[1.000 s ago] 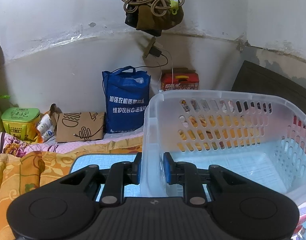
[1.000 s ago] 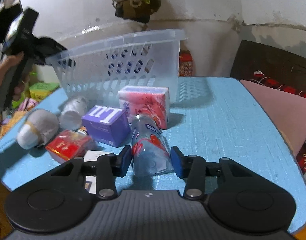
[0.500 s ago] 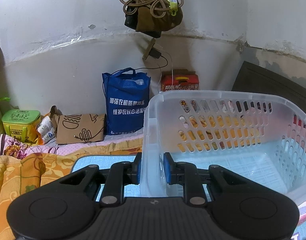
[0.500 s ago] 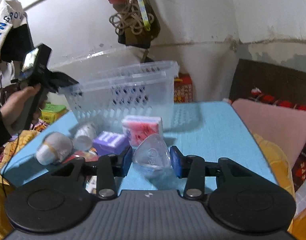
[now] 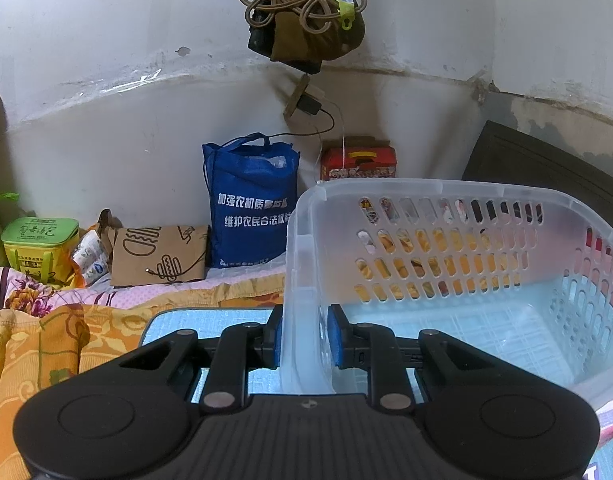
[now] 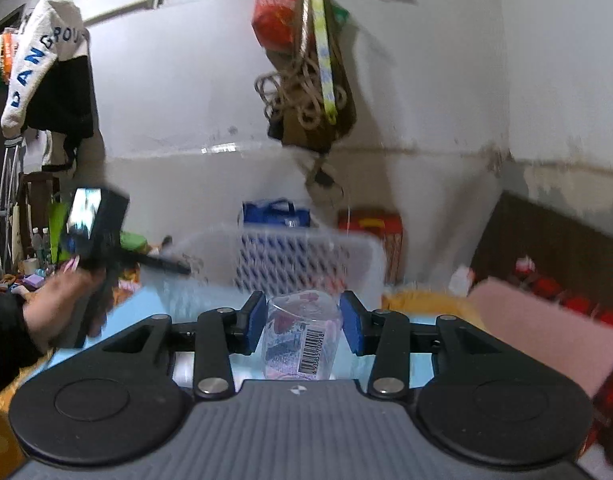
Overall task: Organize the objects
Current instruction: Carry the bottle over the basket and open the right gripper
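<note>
— What have you got in the right gripper (image 6: 302,322)?

— A clear plastic bottle (image 6: 300,338) with a printed label and a barcode. My right gripper is closed on it, one blue pad on each side. A second ago it lay on the blue worktop (image 5: 210,320) among the other bits; now it is lifted clear and the view has swung up toward the wall, with some blur from the move.

— And the basket?

— The white plastic basket (image 5: 426,240) sits at the far end of the worktop, and my left gripper (image 5: 304,336) is clamped on the near corner of its wall, one pad outside and one inside. That grip has not shifted over the last second. From the left view, what I can see of the basket floor is bare, so I judge nothing has gone in yet.

— So where does the bottle stand relative to it?

— In the right view the bottle is in front of the basket (image 6: 306,264) and lower in the picture than its rim, still apart from it. My left hand (image 6: 62,304) shows at the left edge, holding its gripper to the basket.

— What does that mean for the job?

— The pick is done, I think. What remains for this item is carrying it over the rim and letting go, while the left side keeps the basket from sliding.

— Anything else around?

— A blue bag (image 5: 250,204) against the wall, beyond the worktop.
</note>
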Demonstrator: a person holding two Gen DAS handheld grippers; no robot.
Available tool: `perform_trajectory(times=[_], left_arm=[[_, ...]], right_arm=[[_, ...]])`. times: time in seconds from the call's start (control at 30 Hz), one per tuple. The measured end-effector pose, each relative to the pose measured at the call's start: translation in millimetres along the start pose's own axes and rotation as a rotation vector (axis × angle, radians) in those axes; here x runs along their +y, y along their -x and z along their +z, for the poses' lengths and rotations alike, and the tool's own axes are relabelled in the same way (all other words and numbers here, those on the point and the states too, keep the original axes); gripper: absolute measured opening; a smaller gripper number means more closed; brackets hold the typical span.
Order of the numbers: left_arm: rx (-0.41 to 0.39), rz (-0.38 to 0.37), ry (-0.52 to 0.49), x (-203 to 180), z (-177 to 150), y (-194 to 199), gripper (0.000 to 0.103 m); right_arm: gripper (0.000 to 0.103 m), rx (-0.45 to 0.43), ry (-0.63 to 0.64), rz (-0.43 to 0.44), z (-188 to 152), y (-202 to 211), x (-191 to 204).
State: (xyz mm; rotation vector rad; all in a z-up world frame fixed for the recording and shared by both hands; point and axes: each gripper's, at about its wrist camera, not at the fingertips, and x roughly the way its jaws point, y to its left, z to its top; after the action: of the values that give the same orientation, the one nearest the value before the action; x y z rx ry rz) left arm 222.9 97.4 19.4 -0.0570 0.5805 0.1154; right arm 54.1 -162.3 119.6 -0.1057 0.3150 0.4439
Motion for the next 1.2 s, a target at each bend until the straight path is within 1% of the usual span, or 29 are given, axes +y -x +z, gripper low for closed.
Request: perform_trajectory(times=[0.1,0.2,0.3,0.43,0.53,0.63,0.67,0.7,0.73,0.77,0.8,0.83,0.9,1.0,1.07,1.13,1.2], left_arm=[[0.004,-0.003,0.002,1,1,-1,0.026],[0.006,-0.004,-0.003,1,0,0,0.026],[0.007,-0.003,-0.009,0,1,0,0.026],[0.008,-0.005,-0.006,0,1,-2,0.026],[0.018,0.002,-0.010,-1,0,-6,0.026],[0.019,0.006,-0.006,0,0,-6,0.026],[0.019,0.008,-0.006,1,0,-6,0.026],[0.019,0.007,-0.005,1,0,-6,0.026],[0.019,0.006,-0.004,1,1,-6,0.026],[0.020,0.007,-0.005,1,1,-6,0.026],[0.020,0.006,-0.006,0,1,-6,0.026],[0.020,0.004,-0.005,0,2,-6,0.027],[0.027,0.005,0.005,2,2,-6,0.026],[0.031,0.005,0.009,3,3,-5,0.024],[0.038,0.000,0.018,4,4,-4,0.024],[0.043,-0.002,0.023,6,3,-3,0.023],[0.042,-0.001,0.024,6,3,-3,0.023]], right_arm=[[0.044,-0.028,0.027,0.002,36,-11,3],[0.044,-0.050,0.043,-0.034,73,-37,3],[0.044,-0.007,0.022,-0.035,95,-80,-4],[0.044,0.070,0.000,-0.050,98,-134,-12],[0.044,0.111,0.001,-0.053,90,-161,-12],[0.045,0.129,0.021,-0.066,86,-174,-7],[0.050,0.131,0.026,-0.065,87,-175,-6],[0.058,0.140,0.031,-0.068,86,-176,-5],[0.080,0.137,0.034,-0.088,85,-177,-5],[0.098,0.119,0.043,-0.110,86,-173,-4],[0.103,0.091,0.053,-0.126,86,-166,-4],[0.103,0.066,0.055,-0.130,85,-157,-4],[0.103,0.054,0.024,-0.122,81,-140,-9],[0.103,0.037,-0.050,-0.081,62,-104,-18],[0.103,0.017,-0.073,-0.060,40,-78,-19],[0.103,-0.004,-0.085,-0.083,8,-53,-18],[0.103,0.004,-0.106,-0.097,-25,-40,-17]])
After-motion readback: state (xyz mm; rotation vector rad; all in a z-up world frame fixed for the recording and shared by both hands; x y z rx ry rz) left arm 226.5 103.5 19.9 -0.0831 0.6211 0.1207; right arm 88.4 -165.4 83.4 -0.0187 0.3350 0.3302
